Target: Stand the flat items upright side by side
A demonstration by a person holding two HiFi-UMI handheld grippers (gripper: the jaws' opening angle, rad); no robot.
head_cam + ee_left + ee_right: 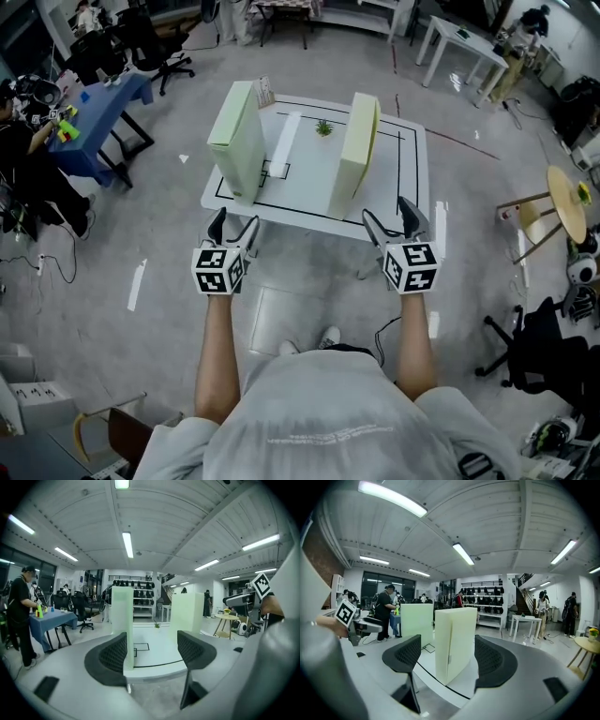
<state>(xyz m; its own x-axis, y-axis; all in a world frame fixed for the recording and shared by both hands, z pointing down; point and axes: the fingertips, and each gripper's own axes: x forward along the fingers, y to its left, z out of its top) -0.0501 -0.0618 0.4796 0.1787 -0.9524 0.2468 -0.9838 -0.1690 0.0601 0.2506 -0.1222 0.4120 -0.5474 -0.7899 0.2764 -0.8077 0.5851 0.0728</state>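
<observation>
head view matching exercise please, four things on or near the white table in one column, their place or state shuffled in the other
1 left box
2 plant
3 white strip
4 right gripper

a lying flat, right of the left box
b jaws apart, empty, short of the table
c upright, table's left side
d far middle of the table

Pairs: 1-c, 2-d, 3-a, 4-b

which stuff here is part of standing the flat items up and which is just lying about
Job: left pale box, upright; right pale box, upright; left gripper and right gripper, both open.
Lying about: small plant; white strip, role unclear; blue table.
</observation>
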